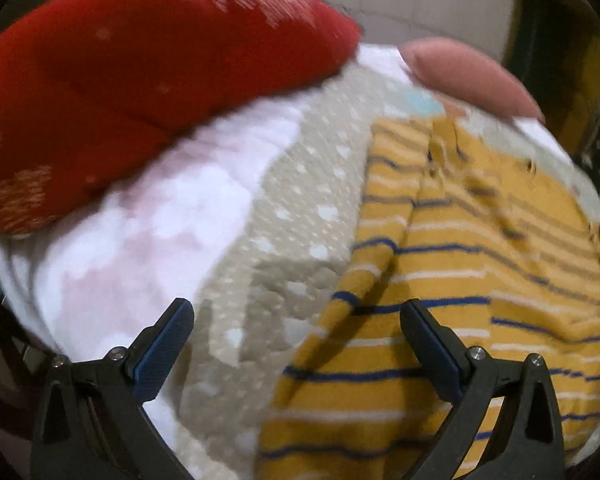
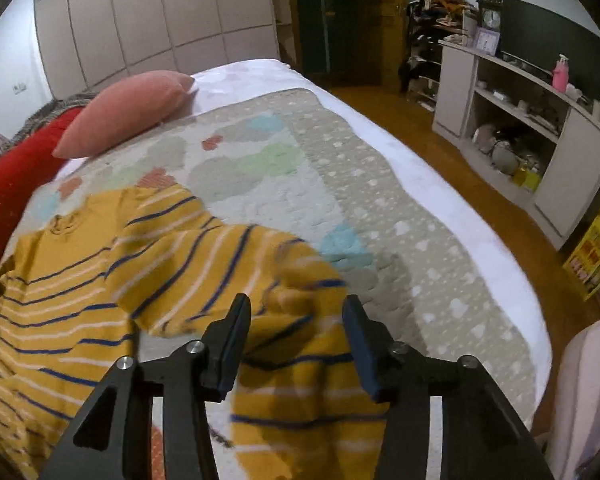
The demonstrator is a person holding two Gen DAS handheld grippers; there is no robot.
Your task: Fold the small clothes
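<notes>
Both claws stand apart over a bed. Right claw (image 2: 296, 320) has the yellow striped shirt (image 2: 180, 264) lying between its fingers, but the pads do not press the cloth. Left claw (image 1: 296, 320) gapes wide above the quilt (image 1: 292, 216), holding nothing, with the shirt's edge just under its right finger. Spread on the quilt, the shirt has one sleeve folded across its body. Beyond it lie a pink pillow (image 2: 128, 112) and a red cushion (image 1: 140, 80). Farther off, a shelf unit (image 2: 512, 120) lines the wall.
</notes>
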